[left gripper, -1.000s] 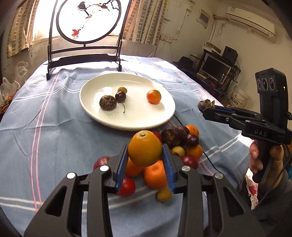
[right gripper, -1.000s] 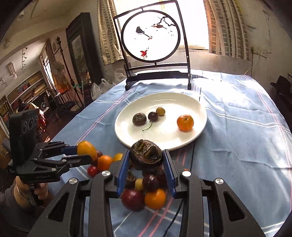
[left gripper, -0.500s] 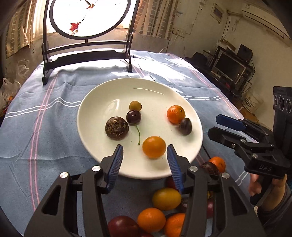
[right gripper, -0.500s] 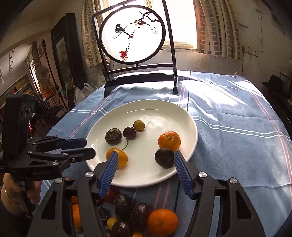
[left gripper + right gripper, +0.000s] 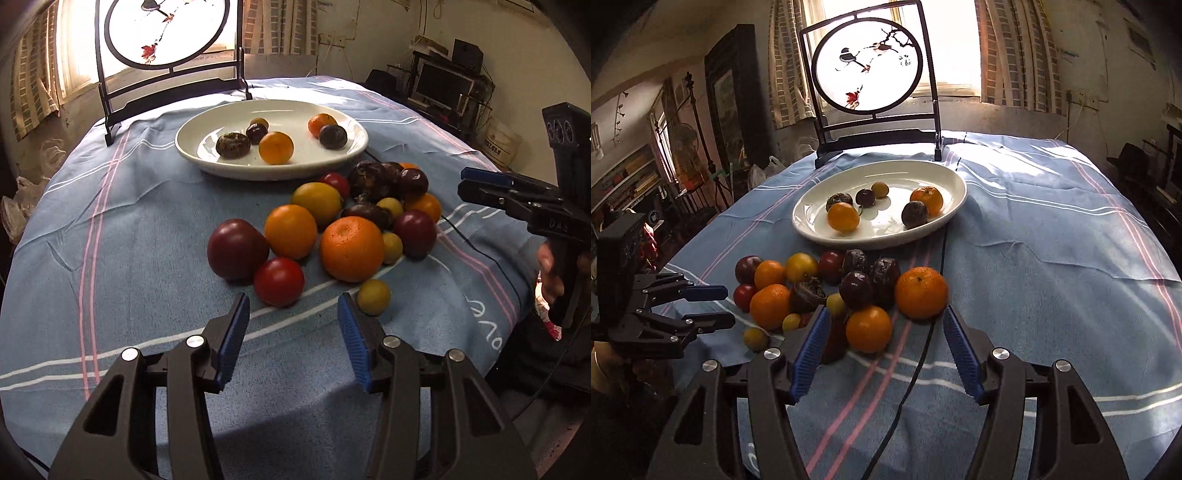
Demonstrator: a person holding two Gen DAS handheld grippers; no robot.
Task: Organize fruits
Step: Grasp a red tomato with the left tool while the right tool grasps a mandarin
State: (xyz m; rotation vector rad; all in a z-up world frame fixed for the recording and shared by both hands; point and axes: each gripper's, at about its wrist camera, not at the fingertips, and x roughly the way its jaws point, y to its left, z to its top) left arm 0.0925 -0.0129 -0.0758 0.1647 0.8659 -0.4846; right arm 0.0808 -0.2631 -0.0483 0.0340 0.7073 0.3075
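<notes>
A white plate (image 5: 207, 162) (image 5: 955, 201) holds several fruits, among them an orange one (image 5: 276, 147) (image 5: 843, 217) and a dark passion fruit (image 5: 332, 136) (image 5: 914, 214). A pile of loose fruit lies on the blue cloth in front of the plate, with a big orange (image 5: 351, 248), a red tomato (image 5: 279, 281) and a mandarin (image 5: 921, 292). My left gripper (image 5: 293, 334) is open and empty, low over the cloth just short of the red tomato. My right gripper (image 5: 886, 349) is open and empty, with a small orange (image 5: 868, 328) between its fingertips' far ends.
A framed round bird screen (image 5: 166, 33) (image 5: 871, 70) stands at the table's far edge behind the plate. A black cable (image 5: 916, 365) runs across the cloth under the right gripper. Shelves and furniture surround the table.
Both grippers opened and left their fruit on the plate: the orange fruit from the left, the dark passion fruit from the right. Both then pulled back to the pile.
</notes>
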